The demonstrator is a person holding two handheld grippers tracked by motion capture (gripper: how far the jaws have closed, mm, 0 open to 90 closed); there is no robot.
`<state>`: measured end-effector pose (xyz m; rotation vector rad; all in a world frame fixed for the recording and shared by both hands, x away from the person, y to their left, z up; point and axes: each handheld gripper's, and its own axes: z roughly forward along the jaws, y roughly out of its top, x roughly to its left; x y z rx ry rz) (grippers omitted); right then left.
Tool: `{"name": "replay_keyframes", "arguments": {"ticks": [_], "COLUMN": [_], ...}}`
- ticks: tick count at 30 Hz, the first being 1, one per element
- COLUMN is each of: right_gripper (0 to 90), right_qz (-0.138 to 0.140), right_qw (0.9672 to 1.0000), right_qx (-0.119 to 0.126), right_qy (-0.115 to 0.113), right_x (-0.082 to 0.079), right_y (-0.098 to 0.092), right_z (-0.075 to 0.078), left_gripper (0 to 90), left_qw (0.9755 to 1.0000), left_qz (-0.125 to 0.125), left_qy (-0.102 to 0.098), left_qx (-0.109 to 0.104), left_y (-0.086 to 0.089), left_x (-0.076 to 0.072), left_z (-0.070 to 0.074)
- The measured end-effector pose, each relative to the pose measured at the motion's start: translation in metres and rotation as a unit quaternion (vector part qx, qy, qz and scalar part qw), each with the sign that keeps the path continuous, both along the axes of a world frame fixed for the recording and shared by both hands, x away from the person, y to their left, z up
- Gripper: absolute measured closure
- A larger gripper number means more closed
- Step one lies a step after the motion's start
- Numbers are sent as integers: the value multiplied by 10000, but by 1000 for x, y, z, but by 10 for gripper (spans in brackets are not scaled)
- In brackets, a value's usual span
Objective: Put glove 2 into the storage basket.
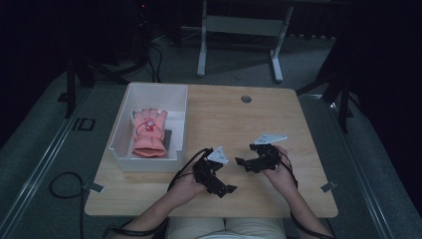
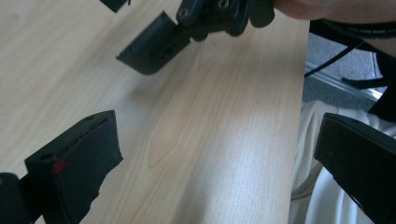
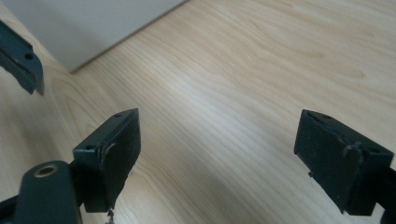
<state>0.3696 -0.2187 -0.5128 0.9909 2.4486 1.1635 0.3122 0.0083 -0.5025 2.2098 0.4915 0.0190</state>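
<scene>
Both claws, the left claw [image 1: 225,188] and the right claw [image 1: 242,162], hold their jaws apart over the bare desk [image 1: 239,119], while one pink glove [image 1: 148,133], without readable writing, lies in one white bin [image 1: 122,129] beyond the left claw

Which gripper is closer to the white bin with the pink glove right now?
Left. The left gripper sits just off the white bin's near right corner; the right gripper is farther right, over bare table. The pink glove lies inside.
</scene>
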Motion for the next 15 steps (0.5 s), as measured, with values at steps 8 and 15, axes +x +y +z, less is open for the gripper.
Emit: {"name": "replay_keyframes", "arguments": {"ticks": [8,15], "right_gripper": [145,146], "right_qz": [-140,-204], "right_qw": [9998,9998], "right_qx": [-79,-13], "right_qy": [128,37], "right_x": [-6,-11], "right_y": [-12,-27], "right_z": [-23,-35], "left_gripper": [0,0], "left_qw": [9998,9998], "left_qz": [-12,37], "left_qy": [178,211], "left_qx": [16,-49], "left_y": [-6,-5], "left_x": [0,1], "left_z": [-27,-42]}}
